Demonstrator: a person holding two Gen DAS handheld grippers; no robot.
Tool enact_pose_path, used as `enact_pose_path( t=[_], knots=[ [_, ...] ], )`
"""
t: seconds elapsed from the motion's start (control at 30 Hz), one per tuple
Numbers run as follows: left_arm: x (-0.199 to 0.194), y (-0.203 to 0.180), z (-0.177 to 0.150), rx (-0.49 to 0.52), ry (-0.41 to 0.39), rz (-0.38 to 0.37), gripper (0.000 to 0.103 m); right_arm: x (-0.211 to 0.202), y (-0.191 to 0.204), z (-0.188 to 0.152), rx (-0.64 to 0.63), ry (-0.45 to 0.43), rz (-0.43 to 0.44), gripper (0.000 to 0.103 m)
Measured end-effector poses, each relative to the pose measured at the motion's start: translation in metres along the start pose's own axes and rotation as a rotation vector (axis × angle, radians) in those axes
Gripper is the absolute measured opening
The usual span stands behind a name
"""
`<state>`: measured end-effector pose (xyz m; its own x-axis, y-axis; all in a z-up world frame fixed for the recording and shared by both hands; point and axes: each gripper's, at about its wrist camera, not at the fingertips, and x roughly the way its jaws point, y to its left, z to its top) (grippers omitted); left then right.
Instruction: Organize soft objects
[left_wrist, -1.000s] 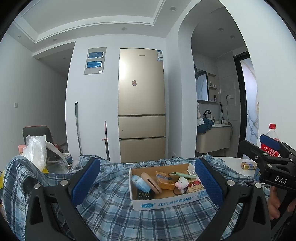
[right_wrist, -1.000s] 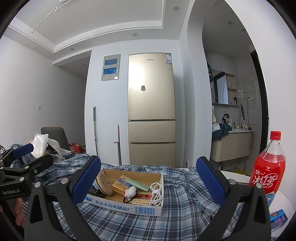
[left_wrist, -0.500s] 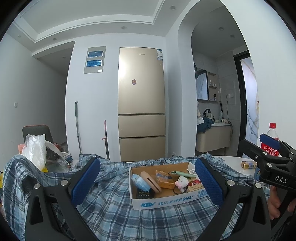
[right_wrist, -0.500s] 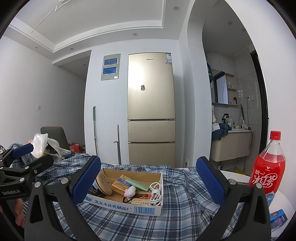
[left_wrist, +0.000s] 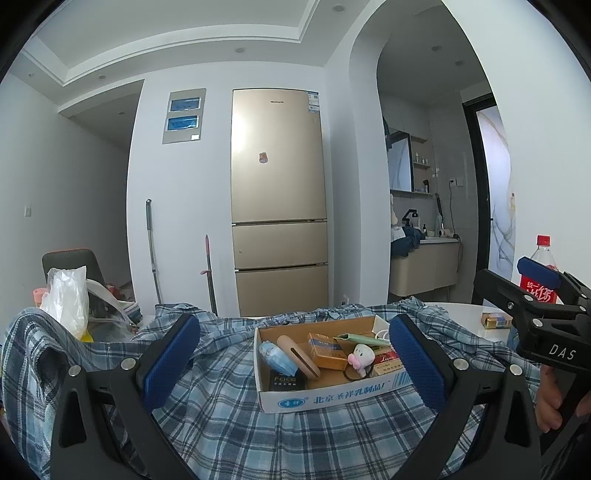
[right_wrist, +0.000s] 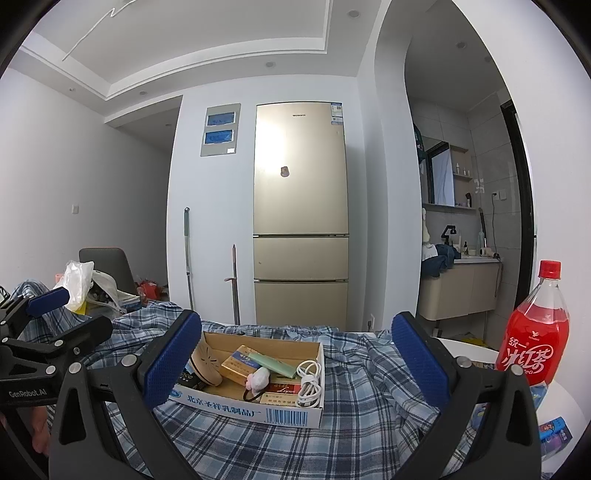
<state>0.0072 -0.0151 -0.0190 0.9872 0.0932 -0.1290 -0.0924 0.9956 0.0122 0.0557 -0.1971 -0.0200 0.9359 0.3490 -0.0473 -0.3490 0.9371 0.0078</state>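
Note:
A blue plaid shirt (left_wrist: 229, 417) lies spread over the table; it also shows in the right wrist view (right_wrist: 354, 435). On it stands an open cardboard box (left_wrist: 332, 395), also in the right wrist view (right_wrist: 255, 406), holding a small pink plush (left_wrist: 360, 354), a blue soft item (left_wrist: 277, 356), small packs and a white cable (right_wrist: 308, 380). My left gripper (left_wrist: 295, 362) is open and empty, just in front of the box. My right gripper (right_wrist: 295, 354) is open and empty, also in front of the box.
A red drink bottle (right_wrist: 532, 332) stands at the right on the white table (left_wrist: 458, 314). A white plastic bag (left_wrist: 66, 299) and clutter sit at the left by a chair (right_wrist: 107, 266). A gold fridge (left_wrist: 279, 206) stands behind. Small packs (right_wrist: 554, 434) lie at the right edge.
Both views have shifted very slightly. The grippers stay open and the box and shirt have not moved.

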Motion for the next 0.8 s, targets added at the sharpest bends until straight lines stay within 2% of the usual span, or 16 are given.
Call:
enact_pose_path(
  t=[0.8],
  knots=[
    [0.0004, 0.0004, 0.0025, 0.006, 0.018, -0.016, 0.103, -0.0003, -0.0003, -0.0030, 0.000, 0.009, -0.001, 0.103]
  ],
)
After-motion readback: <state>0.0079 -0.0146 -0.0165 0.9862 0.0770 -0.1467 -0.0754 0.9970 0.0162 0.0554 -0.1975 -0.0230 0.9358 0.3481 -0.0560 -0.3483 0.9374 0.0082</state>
